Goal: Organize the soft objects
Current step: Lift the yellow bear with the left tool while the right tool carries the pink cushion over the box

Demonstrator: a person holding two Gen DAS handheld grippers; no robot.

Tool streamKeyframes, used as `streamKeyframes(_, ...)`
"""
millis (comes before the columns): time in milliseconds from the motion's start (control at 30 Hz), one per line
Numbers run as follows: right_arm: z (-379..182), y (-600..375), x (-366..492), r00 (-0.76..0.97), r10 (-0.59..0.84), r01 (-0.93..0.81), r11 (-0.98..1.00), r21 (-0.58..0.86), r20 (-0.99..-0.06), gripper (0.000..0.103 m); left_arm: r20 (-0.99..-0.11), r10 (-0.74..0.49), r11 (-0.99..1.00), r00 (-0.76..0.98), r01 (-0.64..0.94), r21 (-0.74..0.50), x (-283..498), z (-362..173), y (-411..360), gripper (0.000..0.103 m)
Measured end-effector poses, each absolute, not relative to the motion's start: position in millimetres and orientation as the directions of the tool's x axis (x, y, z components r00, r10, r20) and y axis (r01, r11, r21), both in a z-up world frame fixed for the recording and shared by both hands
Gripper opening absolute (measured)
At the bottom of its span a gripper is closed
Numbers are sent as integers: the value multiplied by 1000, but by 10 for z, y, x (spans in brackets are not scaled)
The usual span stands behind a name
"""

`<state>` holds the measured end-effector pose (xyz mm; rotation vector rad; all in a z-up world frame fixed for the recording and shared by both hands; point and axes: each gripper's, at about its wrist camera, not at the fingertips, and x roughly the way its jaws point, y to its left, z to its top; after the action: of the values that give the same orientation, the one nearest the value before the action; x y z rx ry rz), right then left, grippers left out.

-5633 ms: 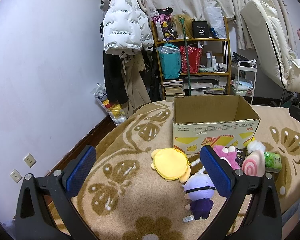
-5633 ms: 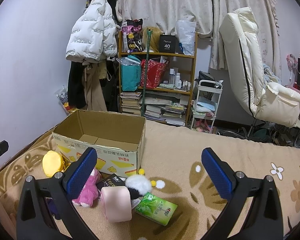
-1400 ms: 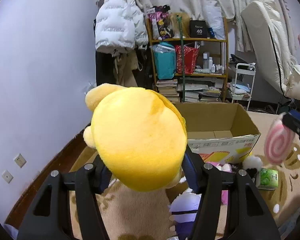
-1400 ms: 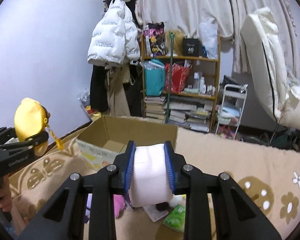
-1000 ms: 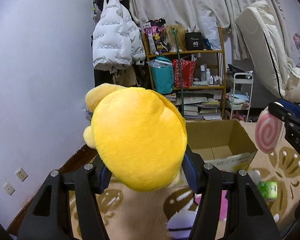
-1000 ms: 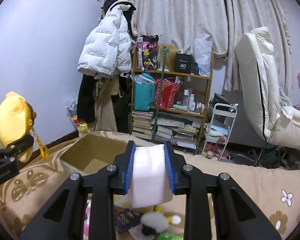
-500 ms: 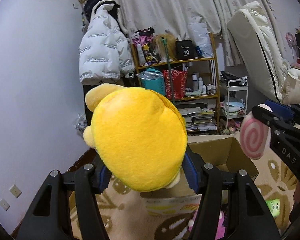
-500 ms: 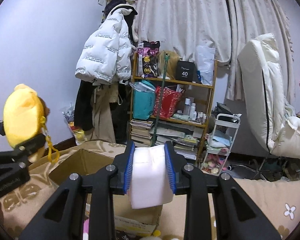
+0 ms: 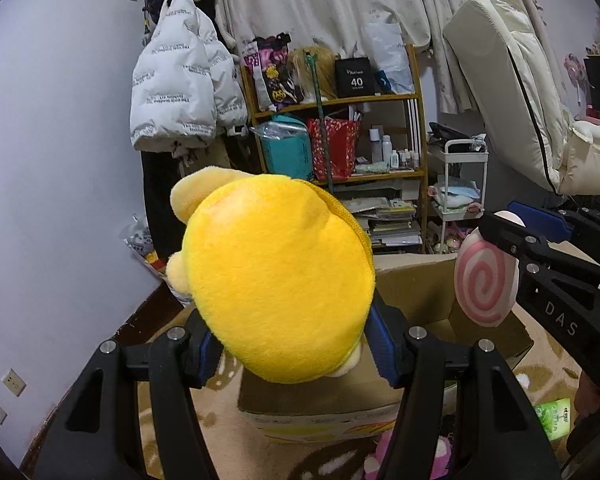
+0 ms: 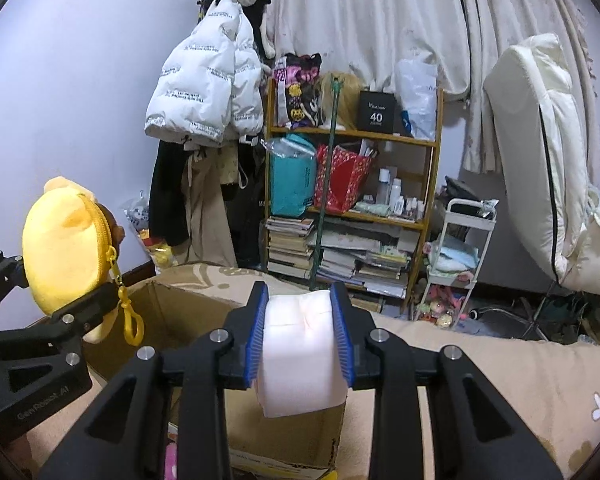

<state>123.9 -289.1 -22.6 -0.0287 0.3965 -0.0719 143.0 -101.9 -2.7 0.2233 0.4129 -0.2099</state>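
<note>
A: My left gripper [image 9: 292,344] is clamped on the yellow plush [image 9: 276,280], which hides most of the cardboard box [image 9: 432,292] behind it.

B: Right gripper [image 10: 300,336] squeezes the swirl roll plush [image 10: 300,360], raised over the box's near edge. Only the left view shows its pink swirl, at 3 o'clock.

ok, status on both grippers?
Left gripper shut on yellow plush. Right gripper shut on swirl roll. Both above the cardboard box, path clear.

Fuzzy yellow plush pouch [image 9: 276,280], matt brown cardboard box [image 9: 420,300], woolly beige blanket [image 10: 500,380].
</note>
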Motion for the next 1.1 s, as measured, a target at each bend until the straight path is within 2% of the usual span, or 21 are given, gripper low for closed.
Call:
streamKeyframes(467, -495, -3032, 1328, 873, -4, 36, 998, 57, -489, 39, -518, -236, 927, 823, 351, 136, 1592, -277, -1104, 65)
streamKeyframes(600, -496, -3034, 1312, 870, 3, 27, 998, 54, -494, 40, -549, -236, 929, 801, 352, 114, 1610, -323, -1089, 66)
streamKeyframes(767, -513, -3026, 1313, 854, 29, 12, 997, 74, -520, 43, -557, -231, 931, 798, 348, 113, 1595, -332, -1067, 78)
streamKeyframes(900, -514, -3023, 1294, 848, 47, 5, 995, 96, -527, 45, -558, -214, 933, 801, 337, 125, 1583, -342, -1060, 80)
streamKeyframes(933, -504, -3016, 1283, 850, 48, 3, 995, 96, -524, 47, -562, -211, 934, 800, 334, 124, 1579, -345, -1050, 81)
streamKeyframes(1033, -455, -2997, 1244, 860, 58, -14, 996, 90, -507, 66, -565, -202, 940, 800, 320, 117, 1531, -349, -998, 89)
streamKeyframes(1100, -411, -2982, 1221, 867, 56, -20, 997, 78, -495, 67, -564, -191, 943, 803, 309, 121, 1491, -338, -956, 90)
